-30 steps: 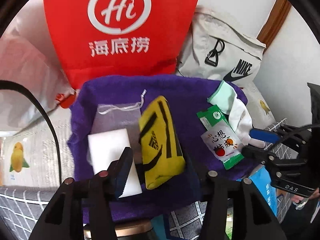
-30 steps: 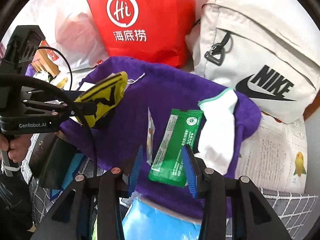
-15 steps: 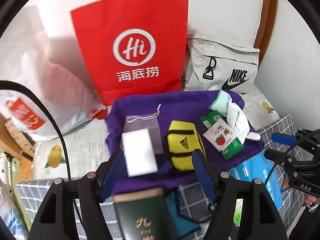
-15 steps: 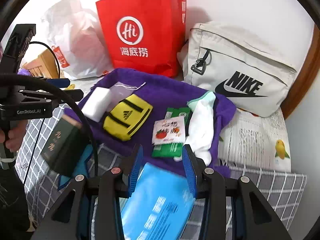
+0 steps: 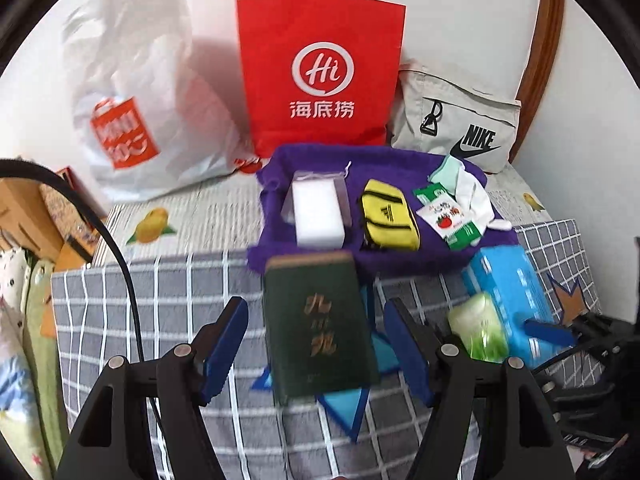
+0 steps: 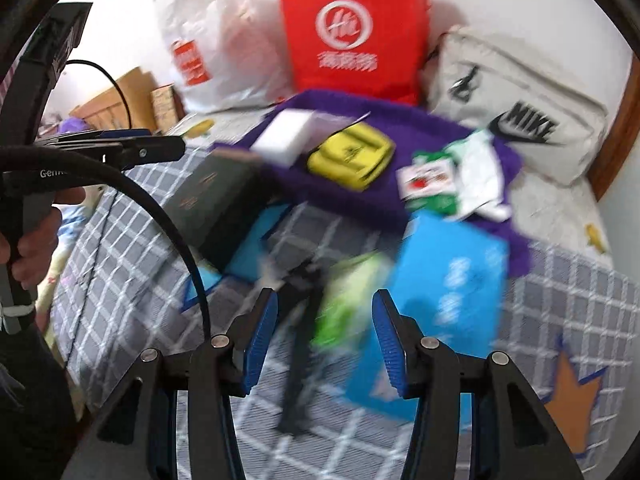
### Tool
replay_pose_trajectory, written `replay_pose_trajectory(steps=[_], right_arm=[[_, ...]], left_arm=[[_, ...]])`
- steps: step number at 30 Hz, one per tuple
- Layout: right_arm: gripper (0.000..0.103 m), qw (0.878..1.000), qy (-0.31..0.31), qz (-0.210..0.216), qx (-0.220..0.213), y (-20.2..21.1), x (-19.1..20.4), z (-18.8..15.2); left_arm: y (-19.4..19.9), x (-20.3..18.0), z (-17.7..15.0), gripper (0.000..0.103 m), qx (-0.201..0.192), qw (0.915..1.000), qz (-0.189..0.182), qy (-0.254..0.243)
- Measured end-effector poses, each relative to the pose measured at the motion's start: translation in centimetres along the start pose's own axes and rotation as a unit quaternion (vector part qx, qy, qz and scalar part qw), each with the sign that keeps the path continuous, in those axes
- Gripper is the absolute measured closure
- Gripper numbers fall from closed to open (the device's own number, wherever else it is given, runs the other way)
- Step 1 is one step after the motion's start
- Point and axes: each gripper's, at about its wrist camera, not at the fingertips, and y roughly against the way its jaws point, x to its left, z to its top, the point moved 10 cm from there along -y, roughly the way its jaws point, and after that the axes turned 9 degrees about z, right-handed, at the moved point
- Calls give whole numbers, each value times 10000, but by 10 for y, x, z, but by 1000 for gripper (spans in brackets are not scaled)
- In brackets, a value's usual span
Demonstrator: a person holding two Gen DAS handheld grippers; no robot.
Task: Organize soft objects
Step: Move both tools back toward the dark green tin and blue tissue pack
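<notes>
A purple towel [image 5: 400,162] [image 6: 432,124] lies on the bed and carries a white sponge [image 5: 318,212] [image 6: 282,134], a yellow pouch [image 5: 390,220] [image 6: 352,156], a green-and-white snack packet [image 5: 448,216] [image 6: 430,182] and a white sock [image 5: 472,192] [image 6: 480,168]. My left gripper [image 5: 316,348] is open and empty, hovering over a dark green book [image 5: 320,320] [image 6: 212,204]. My right gripper [image 6: 324,340] is open and empty above a blurred green packet [image 6: 352,296] [image 5: 478,326] and a blue pack [image 6: 444,292] [image 5: 508,292].
A red paper bag [image 5: 320,68] [image 6: 352,28], a white plastic bag [image 5: 132,96] and a grey Nike bag [image 5: 460,132] [image 6: 516,100] stand against the wall behind the towel. The grey checked bedspread [image 5: 160,300] holds the book and packs. Cardboard boxes [image 5: 28,216] sit at left.
Both grippers have pulled back from the towel toward the near side of the bed. The towel items stay put; the book, blue pack and green packet have come into view.
</notes>
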Motion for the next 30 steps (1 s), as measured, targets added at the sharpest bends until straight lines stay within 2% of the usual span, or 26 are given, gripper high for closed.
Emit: replay_pose_trajectory(steps=[4, 7, 10, 14, 16, 17, 19, 21, 23, 27, 30], right_arm=[[54, 9991, 36, 371, 186, -18, 37, -19], [54, 9984, -117, 423, 363, -38, 47, -24], [56, 9966, -417, 467, 539, -56, 46, -26], [64, 9941, -710, 328, 746, -73, 36, -30], [64, 9933, -801, 253, 797, -79, 33, -31], [66, 9934, -784, 229, 801, -80, 33, -30], [79, 9935, -739, 230, 835, -86, 36, -28], [82, 9933, -719, 163, 891, -91, 35, -28], [91, 9942, -615, 121, 872, -92, 35, -30], [93, 9960, -457, 133, 760, -78, 38, -33], [93, 9972, -233, 155, 690, -72, 44, -40]], left_arm=[[8, 16, -19, 35, -52, 9997, 153, 154], [11, 26, -32, 35, -18, 9995, 208, 240], [11, 36, -45, 35, 53, 9988, 154, 471], [5, 41, -58, 33, 227, 9979, -28, 614], [1, 41, -64, 33, 308, 9971, -88, 684], [0, 41, -65, 33, 322, 9971, -100, 676], [0, 39, -68, 33, 309, 9974, -114, 640], [0, 36, -71, 33, 280, 9977, -142, 593], [-2, 35, -75, 33, 287, 9981, -138, 529], [-21, 33, -102, 33, 537, 9981, 18, 313], [-29, 32, -114, 33, 545, 9981, 43, 299]])
